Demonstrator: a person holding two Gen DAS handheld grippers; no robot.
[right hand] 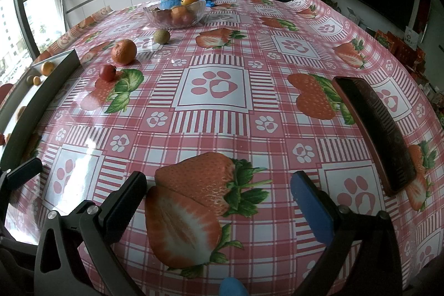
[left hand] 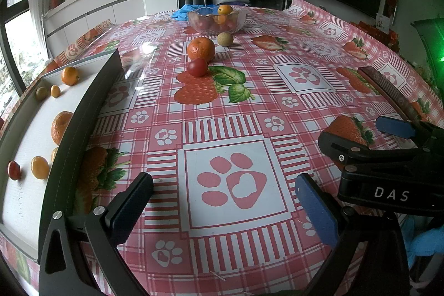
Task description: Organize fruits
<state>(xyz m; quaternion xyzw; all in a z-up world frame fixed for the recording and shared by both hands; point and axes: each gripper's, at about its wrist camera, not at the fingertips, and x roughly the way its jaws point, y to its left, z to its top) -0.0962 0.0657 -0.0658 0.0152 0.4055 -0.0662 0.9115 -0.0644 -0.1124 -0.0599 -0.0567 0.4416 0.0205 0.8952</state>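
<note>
The counter (left hand: pixel 277 107) carries a dark-walled tray (left hand: pixel 83 107) at its left edge holding mandarins, kumquats and a cherry tomato. Farther back, a glass bowl (left hand: pixel 215 22) holds small fruits. A mandarin (left hand: pixel 201 48), longan (left hand: pixel 224 39) and tomato (left hand: pixel 197 67) lie loose between them. The left tool (left hand: pixel 222 201) and right tool (right hand: pixel 219 196) both gape open, empty.

The table (right hand: pixel 249 46) is covered in pink and white checks, with red strawberries, green leaves and pink paw prints. An orange mandarin (left hand: pixel 201 48), a red tomato (left hand: pixel 197 67) and a yellow-brown fruit (left hand: pixel 225 39) are seen. Each claw is made with one black finger and one blue finger (right hand: pixel 310 205).
</note>
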